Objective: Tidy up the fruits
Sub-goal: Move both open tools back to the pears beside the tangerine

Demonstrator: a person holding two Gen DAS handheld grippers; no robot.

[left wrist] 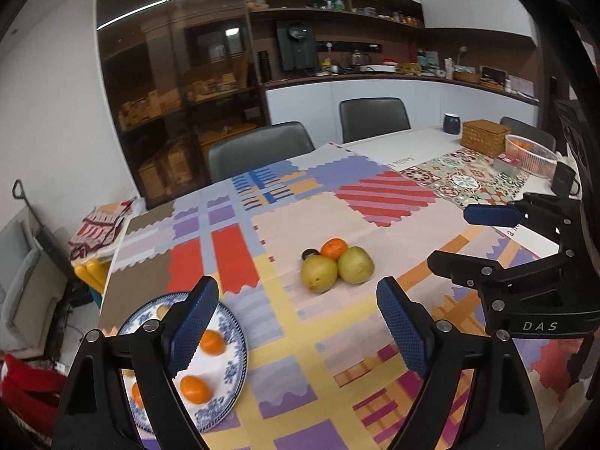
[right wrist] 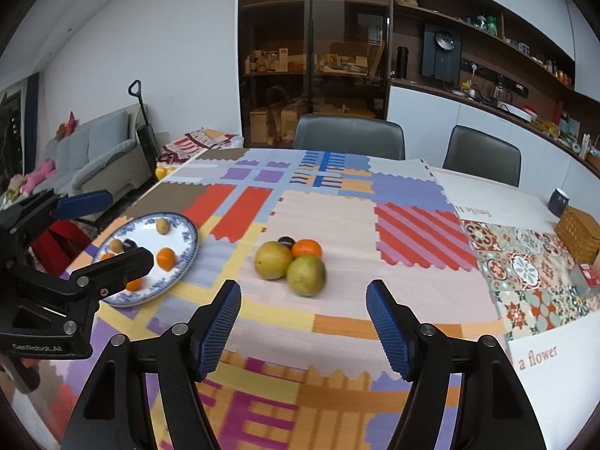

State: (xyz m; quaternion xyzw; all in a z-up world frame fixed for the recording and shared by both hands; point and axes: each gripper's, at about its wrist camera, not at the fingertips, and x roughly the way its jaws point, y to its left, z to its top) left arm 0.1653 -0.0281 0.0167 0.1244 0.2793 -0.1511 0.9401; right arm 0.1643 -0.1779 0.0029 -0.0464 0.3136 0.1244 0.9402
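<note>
Two yellow-green pears [left wrist: 318, 273] [right wrist: 273, 259], an orange [left wrist: 333, 248] [right wrist: 306, 248] and a small dark fruit [left wrist: 310, 253] sit bunched mid-table on the patchwork cloth. A blue-patterned plate [left wrist: 235, 352] [right wrist: 189, 242] at the left holds several small oranges [left wrist: 195, 389] [right wrist: 166, 258] and two kiwis [right wrist: 162, 225]. My left gripper [left wrist: 298, 332] is open and empty, above the plate's right side. My right gripper [right wrist: 303, 328] is open and empty, just in front of the pears. Each gripper also shows in the other's view [left wrist: 472, 238] [right wrist: 116, 230].
A clear bowl [left wrist: 530, 154], a wicker box [left wrist: 485, 137] [right wrist: 579, 233] and a dark mug [left wrist: 452, 123] [right wrist: 558, 201] stand at the table's far right. Grey chairs [right wrist: 348, 131] line the far side. A sofa [right wrist: 93, 157] lies left.
</note>
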